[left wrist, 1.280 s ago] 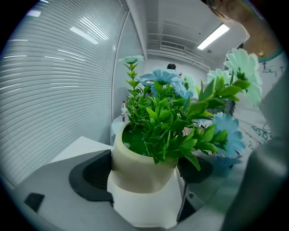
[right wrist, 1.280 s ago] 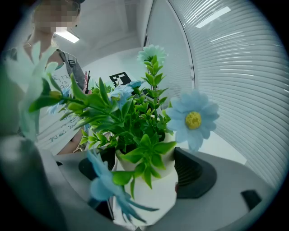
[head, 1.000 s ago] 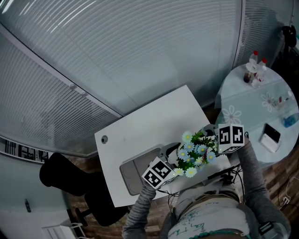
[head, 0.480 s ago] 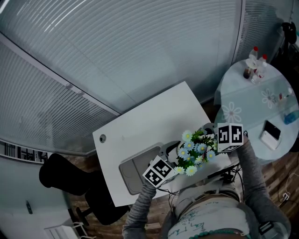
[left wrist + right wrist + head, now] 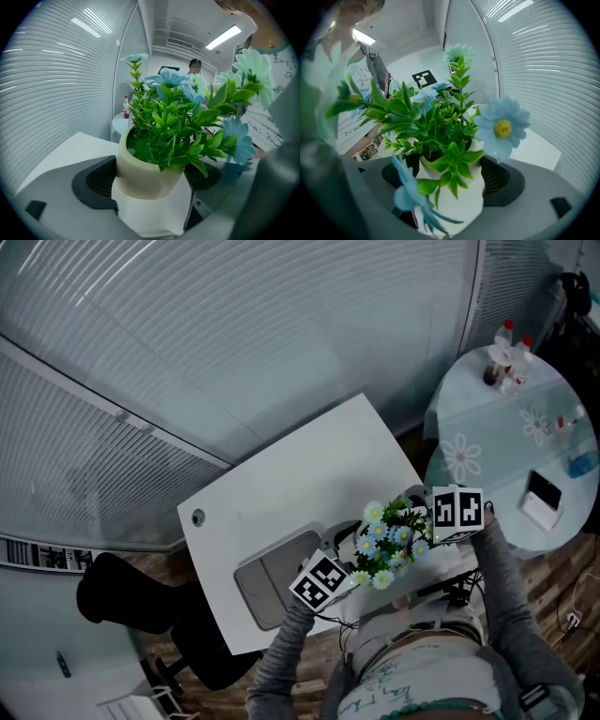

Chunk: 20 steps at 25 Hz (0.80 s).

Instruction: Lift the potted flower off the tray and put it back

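A big wall of blinds [image 5: 234,352] runs behind the white table [image 5: 300,484]. A round table [image 5: 511,442] with a flower cloth stands just to the right of the white table. A black chair [image 5: 122,592] sits at the white table's left end. A grey tray [image 5: 267,573] lies on the white table, close to the edge nearest the person.

The potted flower [image 5: 389,538] is not on the tray. It is over the white table's near right corner, to the right of the tray and apart from it. It has a pale pot, green leaves and light blue daisies. I cannot tell if the pot touches the white table.

Both tongs have hold of the pot. The left tongs [image 5: 151,180] come at it from the tray side. Their two dark pads stand as far apart as the pot is wide, and they press on its two sides. The right tongs [image 5: 450,176] come from the other side, and their dark pads hug the pot the same way. The person's grey sleeves [image 5: 281,662] reach over the white table's near edge.

Small bottles [image 5: 502,352] stand on the round table, off to the white table's right. A little round grey cap [image 5: 198,517] sits in the white table's far left corner
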### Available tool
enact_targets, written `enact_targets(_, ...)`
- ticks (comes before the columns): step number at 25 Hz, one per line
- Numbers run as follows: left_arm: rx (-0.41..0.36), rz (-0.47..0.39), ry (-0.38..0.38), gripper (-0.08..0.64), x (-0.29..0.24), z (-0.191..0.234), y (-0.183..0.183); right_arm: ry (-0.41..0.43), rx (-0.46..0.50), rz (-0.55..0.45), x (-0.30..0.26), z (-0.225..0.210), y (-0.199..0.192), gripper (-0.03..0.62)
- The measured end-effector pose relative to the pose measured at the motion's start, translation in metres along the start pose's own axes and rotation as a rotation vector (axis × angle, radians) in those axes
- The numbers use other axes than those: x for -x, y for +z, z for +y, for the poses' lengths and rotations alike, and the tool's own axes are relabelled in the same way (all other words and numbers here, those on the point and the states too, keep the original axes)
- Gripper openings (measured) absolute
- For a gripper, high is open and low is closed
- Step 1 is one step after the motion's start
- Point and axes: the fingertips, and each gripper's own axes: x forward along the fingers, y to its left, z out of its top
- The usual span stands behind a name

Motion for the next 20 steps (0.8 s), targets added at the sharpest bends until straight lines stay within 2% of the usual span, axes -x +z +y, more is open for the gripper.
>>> enact_targets(20, 0.015, 0.086, -0.009, 0.462, -0.035, 0.008, -0.056, 0.014, -0.003, 0.053, -0.045, -0.011, -0.045, 0.388)
